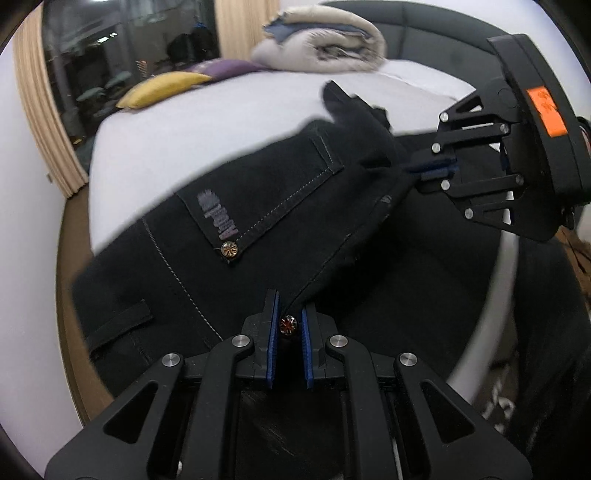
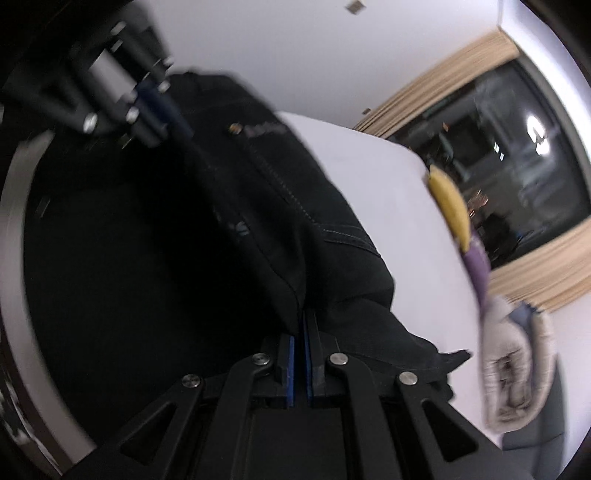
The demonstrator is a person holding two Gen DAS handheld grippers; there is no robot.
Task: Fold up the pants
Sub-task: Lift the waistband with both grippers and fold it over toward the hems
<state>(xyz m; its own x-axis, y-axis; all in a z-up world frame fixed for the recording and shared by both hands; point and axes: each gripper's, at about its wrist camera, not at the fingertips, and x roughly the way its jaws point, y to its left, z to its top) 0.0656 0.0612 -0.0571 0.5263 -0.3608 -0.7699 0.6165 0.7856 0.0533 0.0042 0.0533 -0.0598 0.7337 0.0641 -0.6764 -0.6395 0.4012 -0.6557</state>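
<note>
We see a white-sheeted bed (image 1: 221,110) with a dark padded headboard (image 1: 424,33), a rolled grey quilt (image 1: 325,40), yellow (image 1: 162,88) and purple (image 1: 225,68) cushions, beige curtains (image 1: 48,122) beside a dark window (image 1: 122,55), white walls (image 2: 295,55).

The left gripper (image 1: 289,325) is built of black linkage bars joined by silver pins. Blue ribbed pads (image 1: 270,343) are fitted inside. An orange marking (image 1: 546,110) is borne by the right gripper (image 1: 430,168) (same black build).
</note>
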